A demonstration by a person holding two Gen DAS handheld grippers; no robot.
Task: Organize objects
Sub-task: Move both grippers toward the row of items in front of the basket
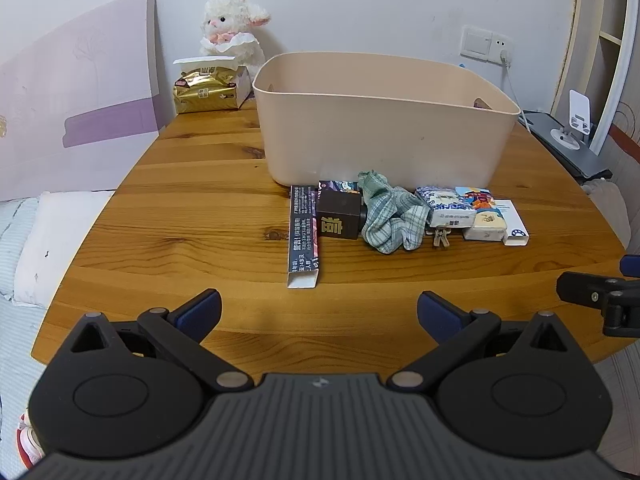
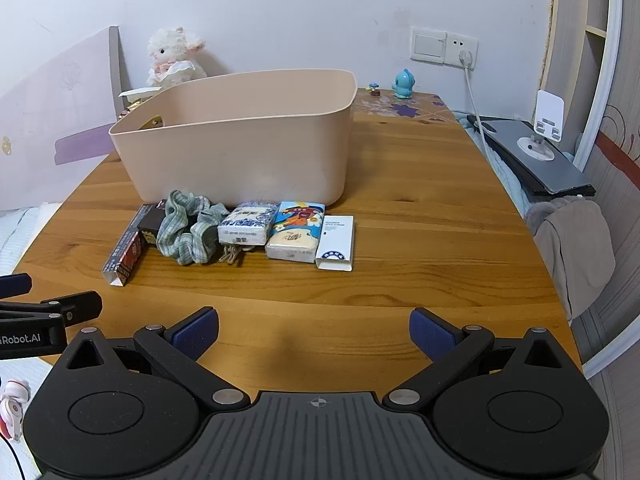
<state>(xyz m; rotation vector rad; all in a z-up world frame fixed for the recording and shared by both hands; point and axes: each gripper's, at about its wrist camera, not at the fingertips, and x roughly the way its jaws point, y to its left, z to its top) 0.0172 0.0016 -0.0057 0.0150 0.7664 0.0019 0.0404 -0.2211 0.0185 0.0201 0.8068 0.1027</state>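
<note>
A beige bin [image 1: 384,120] stands on the wooden table [image 1: 180,216], and everything else can be placed from it. Pressed along the bin's near wall lies a row of small things: a long dark carton [image 1: 304,236] at the left end, a brown box [image 1: 339,216] beside it, a crumpled green cloth [image 1: 390,212] in the middle, a blue-and-white tissue pack [image 1: 446,206] with a clip [image 1: 440,238] poking out from under it, a cartoon tissue pack [image 1: 482,216], and a white box [image 1: 516,226] at the right end. The items touch or overlap one another, and the carton reaches farthest toward the table's near edge. In front of this row the wood is bare up to the near edge, where both grippers hover. The left gripper [image 1: 319,312] is released, its blue pads spread wide with nothing between them; the right gripper [image 2: 314,330] is likewise spread and holds nothing. Left of the bin the tabletop runs bare to its curved edge; right of the bin, in the right wrist view, a broad strip of wood is open out to the right edge. Behind the bin sit a gold pack [image 1: 206,90] and a plush lamb [image 1: 234,26] against the wall.
</note>
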